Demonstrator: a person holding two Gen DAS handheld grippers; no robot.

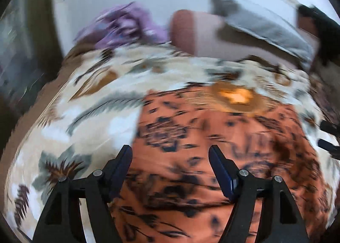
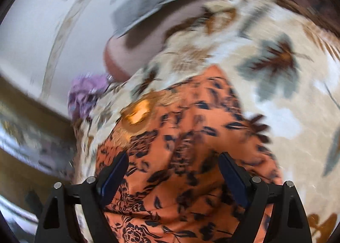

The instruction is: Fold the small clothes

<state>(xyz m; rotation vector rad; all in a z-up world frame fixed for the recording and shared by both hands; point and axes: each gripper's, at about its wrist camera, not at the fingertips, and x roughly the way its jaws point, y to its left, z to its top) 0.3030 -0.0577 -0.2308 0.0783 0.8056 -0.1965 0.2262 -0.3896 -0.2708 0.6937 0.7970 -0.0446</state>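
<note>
Orange floral garment (image 1: 212, 157) lies spread on leaf-print bedspread (image 1: 85, 115), directly below both grippers, flat for folding. Left gripper (image 1: 170, 155) spread wide, nothing between jaws. Right gripper (image 2: 173, 164) likewise spread, empty, hovering. Purple clothes (image 1: 125, 26) heaped beyond, prob. awaiting turn.

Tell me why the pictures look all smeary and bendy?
Left wrist view: the orange patterned cloth, the flowery blanket and the purple clothes are streaked by motion blur, while the left claw stays sharp. Right wrist view: same smear, right claw crisp. Both views: the fisheye lens curves edges and darkens corners.
</note>
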